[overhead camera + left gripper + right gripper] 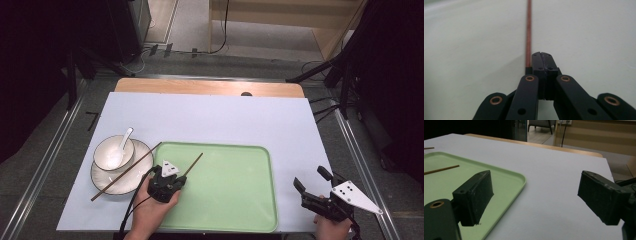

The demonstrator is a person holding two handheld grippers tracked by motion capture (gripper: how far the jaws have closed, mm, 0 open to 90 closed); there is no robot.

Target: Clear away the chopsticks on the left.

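Near the left edge of the worktop [210,117] stands a plate [131,181] with a white bowl [107,156] on it; a white spoon [121,141] lies in the bowl, and one brown chopstick [125,172] lies across the plate's rim. Just to the right, at the left rim of the green tray [235,200], the left gripper [172,176] holds a second chopstick [194,163], which points over the tray toward the far right. From the high view the grip itself is too small to judge. The left gripper view comes closer: the jaws are pressed together, and the chopstick [528,32] runs straight ahead from their left side, over the pale tray floor [586,37]. Toward the near right corner of the worktop, the right gripper [311,179] hangs with jaws spread wide. The right gripper view shows nothing between them, and the tray's corner [520,181] lies under the left jaw.
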